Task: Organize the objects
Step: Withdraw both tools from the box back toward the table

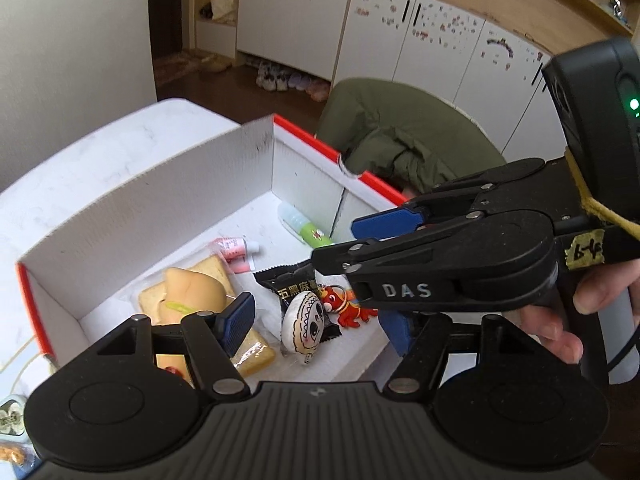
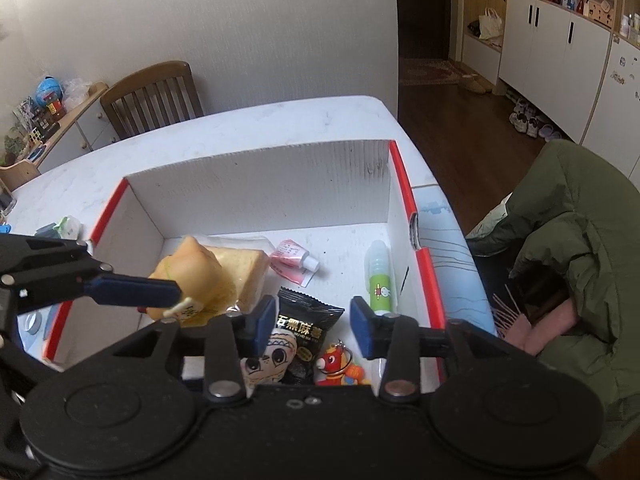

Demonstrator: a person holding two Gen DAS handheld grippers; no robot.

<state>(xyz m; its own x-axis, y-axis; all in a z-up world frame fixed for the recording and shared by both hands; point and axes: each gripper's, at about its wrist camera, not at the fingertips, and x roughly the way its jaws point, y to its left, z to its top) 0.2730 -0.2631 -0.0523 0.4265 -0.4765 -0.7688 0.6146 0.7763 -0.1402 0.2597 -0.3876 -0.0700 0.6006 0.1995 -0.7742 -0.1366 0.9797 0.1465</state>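
A white cardboard box with a red rim (image 1: 336, 152) (image 2: 402, 184) holds a yellow squishy toy (image 1: 196, 288) (image 2: 192, 268) on wrapped bread (image 2: 248, 264), a pink tube (image 1: 236, 250) (image 2: 294, 260), a green-and-white bottle (image 1: 304, 228) (image 2: 380, 280), a black snack packet (image 1: 288, 284) (image 2: 304, 320), a round plush face charm (image 1: 304, 322) (image 2: 276, 356) and a red keychain figure (image 1: 344, 308) (image 2: 336, 364). My left gripper (image 1: 320, 328) hangs open above the charm, holding nothing. My right gripper (image 2: 312, 328) (image 1: 352, 240) is open over the black packet, empty, crossing in front of the left one's right finger.
The box stands on a white marble-look table (image 2: 260, 124). A green jacket (image 1: 400, 132) (image 2: 580, 240) lies draped to the right of the table. A wooden chair (image 2: 152, 96) stands at the far side. Small items (image 2: 66, 226) lie left of the box. A hand (image 1: 560, 328) grips the right tool.
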